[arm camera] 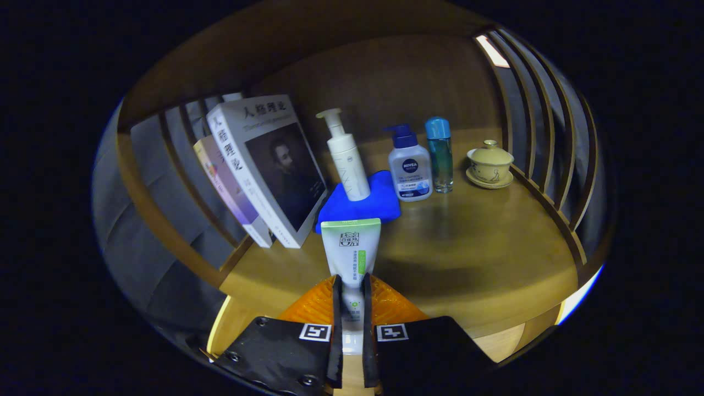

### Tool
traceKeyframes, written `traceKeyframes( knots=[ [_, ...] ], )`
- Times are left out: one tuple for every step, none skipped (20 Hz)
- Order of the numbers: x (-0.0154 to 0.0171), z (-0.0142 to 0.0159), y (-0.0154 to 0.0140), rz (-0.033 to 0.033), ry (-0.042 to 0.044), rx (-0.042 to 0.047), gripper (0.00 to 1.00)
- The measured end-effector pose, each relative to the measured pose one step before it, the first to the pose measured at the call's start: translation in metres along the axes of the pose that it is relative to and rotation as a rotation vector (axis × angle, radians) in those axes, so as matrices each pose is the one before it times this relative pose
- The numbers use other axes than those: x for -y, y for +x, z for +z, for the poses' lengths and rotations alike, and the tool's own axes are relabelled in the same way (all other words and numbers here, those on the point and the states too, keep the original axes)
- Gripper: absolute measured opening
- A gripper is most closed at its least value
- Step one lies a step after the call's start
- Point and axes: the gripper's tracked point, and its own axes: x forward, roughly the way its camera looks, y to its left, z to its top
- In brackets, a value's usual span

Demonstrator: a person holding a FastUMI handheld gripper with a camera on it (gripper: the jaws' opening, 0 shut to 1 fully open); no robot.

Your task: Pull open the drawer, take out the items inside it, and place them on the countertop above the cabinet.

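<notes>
My gripper [351,286] is shut on a white and green tube [350,250], which sticks out ahead of the fingers over the wooden countertop [467,247]. Just beyond the tube's flat end lies a folded blue cloth [379,206] with a white pump bottle [346,157] standing on it. A white bottle with a blue pump [409,168] and a clear blue-capped bottle [440,157] stand to the right of the cloth.
Two books [264,170] lean against the slatted wooden rail [165,181] left of the cloth. A yellow lidded cup on a saucer [489,164] sits at the far right by the right-hand slats [550,137]. A wooden back panel [396,82] closes the rear.
</notes>
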Motion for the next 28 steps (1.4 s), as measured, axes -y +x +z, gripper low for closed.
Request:
traceKeyframes(
  knots=[
    [0.00484, 0.00609, 0.00712, -0.02761, -0.00683, 0.0132, 0.18],
    [0.00348, 0.00316, 0.00643, -0.0216, -0.01726, 0.01052, 0.19],
    [0.00176, 0.00157, 0.0042, -0.01265, -0.01503, 0.00792, 0.19],
    [0.00051, 0.00049, 0.00033, -0.0115, -0.00186, 0.00729, 0.2],
    [0.00029, -0.00075, 0.00098, -0.01326, -0.00368, 0.00247, 0.22],
    [0.00149, 0.00048, 0.00008, -0.00445, -0.01255, 0.00769, 0.24],
    [0.00208, 0.0041, 0.00094, -0.02153, -0.01932, 0.03128, 0.28],
    [0.00124, 0.00738, -0.00615, -0.00925, -0.02274, 0.03023, 0.28],
    [-0.0006, 0.00391, -0.00497, -0.00758, -0.02133, 0.03142, 0.35],
    [-0.00331, 0.00289, -0.00487, -0.00082, -0.025, 0.02926, 0.47],
    [0.00293, 0.00374, -0.00663, -0.02092, -0.02657, 0.02577, 0.6],
    [0.00356, 0.00564, -0.01305, -0.02189, -0.02147, 0.03187, 0.72],
    [-0.0019, 0.00384, -0.00943, -0.00727, -0.01488, 0.03128, 0.84],
    [-0.00315, 0.00174, -0.01143, -0.00538, -0.00616, 0.03561, 0.96],
    [-0.00146, 0.00446, -0.01396, -0.00074, 0.00049, 0.04387, 0.96],
    [-0.00148, 0.00406, -0.0124, -0.00568, 0.00188, 0.05009, 0.97],
    [-0.00176, 0.00166, -0.01356, -0.00361, 0.00203, 0.03875, 0.96],
    [-0.00306, 0.00003, -0.01459, 0.00315, -0.00457, 0.02649, 0.96],
    [-0.00219, -0.00218, -0.01269, -0.00409, -0.00511, 0.01584, 0.96],
    [-0.00274, -0.00508, -0.01148, 0.00461, -0.00414, 0.00451, 0.96],
    [-0.00354, -0.00264, -0.01138, 0.00163, 0.00585, 0.01121, 0.97],
    [-0.00326, -0.0034, -0.01002, 0.00547, 0.00541, 0.01093, 0.97],
    [-0.00146, -0.00314, -0.0096, -0.00214, -0.00199, 0.00884, 0.97],
    [-0.0019, -0.00422, -0.01026, 0.00334, -0.00496, 0.01084, 0.97],
    [-0.00258, -0.00337, -0.01116, -0.00097, -0.00372, 0.01094, 0.97],
    [-0.00241, -0.00122, -0.01023, 0.00516, -0.00556, 0.01166, 0.96],
    [-0.00058, -0.0009, -0.01129, -0.00636, 0.00539, 0.01844, 0.96],
    [-0.00244, -0.00119, -0.01089, 0.00502, 0.00161, 0.00902, 0.96]
  ],
)
